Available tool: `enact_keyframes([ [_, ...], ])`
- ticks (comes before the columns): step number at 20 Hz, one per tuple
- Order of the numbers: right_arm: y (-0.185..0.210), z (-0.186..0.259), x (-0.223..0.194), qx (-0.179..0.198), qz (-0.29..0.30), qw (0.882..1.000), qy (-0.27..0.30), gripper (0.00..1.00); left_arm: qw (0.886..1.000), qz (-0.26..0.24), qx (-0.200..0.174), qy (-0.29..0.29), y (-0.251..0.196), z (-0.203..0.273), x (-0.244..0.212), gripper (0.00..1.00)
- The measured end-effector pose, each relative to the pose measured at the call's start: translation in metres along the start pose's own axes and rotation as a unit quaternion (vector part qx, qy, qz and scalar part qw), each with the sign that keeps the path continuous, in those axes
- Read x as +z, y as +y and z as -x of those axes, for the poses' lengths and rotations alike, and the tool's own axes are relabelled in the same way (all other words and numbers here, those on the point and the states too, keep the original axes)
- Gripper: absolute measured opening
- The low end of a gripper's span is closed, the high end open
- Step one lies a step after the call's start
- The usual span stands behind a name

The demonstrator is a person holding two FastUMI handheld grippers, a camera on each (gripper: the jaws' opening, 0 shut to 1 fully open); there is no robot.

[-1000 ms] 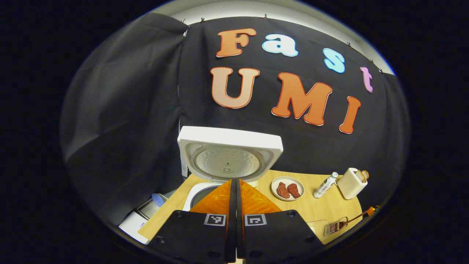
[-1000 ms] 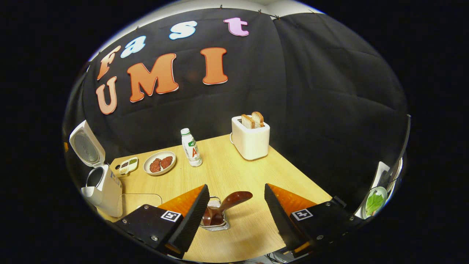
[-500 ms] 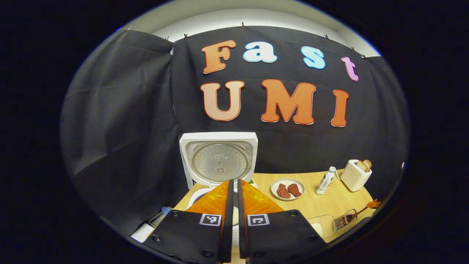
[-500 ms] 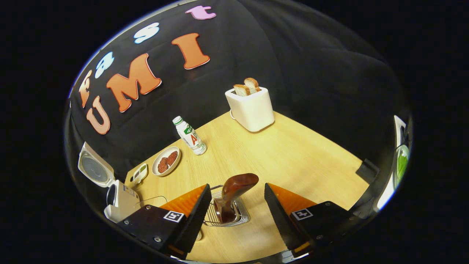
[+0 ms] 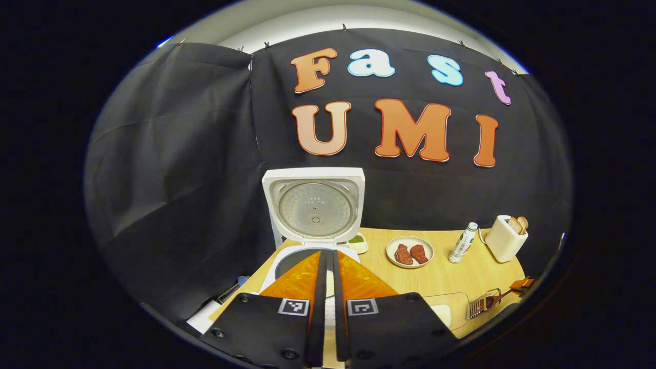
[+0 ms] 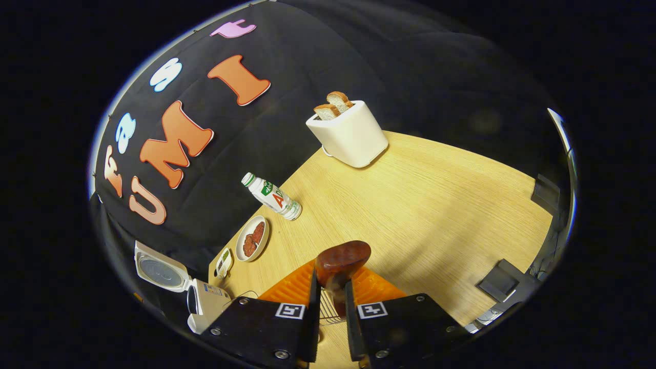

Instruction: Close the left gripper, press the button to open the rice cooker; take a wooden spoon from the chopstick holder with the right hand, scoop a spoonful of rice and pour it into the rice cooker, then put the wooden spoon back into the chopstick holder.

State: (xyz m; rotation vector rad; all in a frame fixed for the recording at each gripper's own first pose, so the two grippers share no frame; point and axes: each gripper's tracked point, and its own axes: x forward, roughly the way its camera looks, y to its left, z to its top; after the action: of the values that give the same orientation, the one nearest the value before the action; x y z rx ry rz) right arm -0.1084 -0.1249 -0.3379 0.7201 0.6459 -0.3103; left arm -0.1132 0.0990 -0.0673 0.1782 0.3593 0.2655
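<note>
Each claw (image 5: 328,287) (image 6: 330,294) looks alike — ribbed orange fingers on black screw-studded plates, each carrying a square black-and-white marker.

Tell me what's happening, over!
Left gripper shut, empty. Right gripper shut on wooden spoon at chopstick holder. Rice cooker lid open. Nothing blocking.

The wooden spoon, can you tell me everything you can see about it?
The wooden spoon is dark reddish-brown and glossy, with a rounded end sticking up toward the camera. It stands in the wire chopstick holder on the wooden table. The right gripper is closed on its handle, an orange finger on each side. Its lower part is hidden between them. In the left gripper view it shows small, leaning out of the holder.
</note>
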Motion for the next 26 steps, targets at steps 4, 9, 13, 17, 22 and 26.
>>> enact_keyframes([
  [4,0.002,0.002,0.006,0.009,0.009,1.0,0.011,0.18,1.0,-0.018,0.011,0.005,-0.014,0.01,-0.009,0.13],
  [9,0.022,0.025,0.025,0.019,0.035,0.999,-0.016,0.16,0.999,-0.048,-0.017,-0.014,-0.031,0.008,-0.01,0.58],
  [13,0.055,0.054,0.037,0.022,0.071,0.995,-0.061,0.17,0.996,-0.068,-0.033,-0.038,-0.016,0.002,-0.003,0.91],
  [17,0.111,0.084,0.042,0.039,0.125,0.985,-0.109,0.16,0.996,-0.072,-0.038,-0.038,0.019,-0.009,-0.009,1.0],
  [22,0.174,0.092,-0.004,0.069,0.176,0.977,-0.099,0.16,0.998,-0.054,-0.033,-0.027,0.058,-0.027,-0.021,1.0],
  [26,0.193,0.068,-0.054,0.065,0.246,0.964,-0.073,0.16,0.998,-0.052,-0.014,-0.03,0.088,-0.029,-0.025,1.0],
])
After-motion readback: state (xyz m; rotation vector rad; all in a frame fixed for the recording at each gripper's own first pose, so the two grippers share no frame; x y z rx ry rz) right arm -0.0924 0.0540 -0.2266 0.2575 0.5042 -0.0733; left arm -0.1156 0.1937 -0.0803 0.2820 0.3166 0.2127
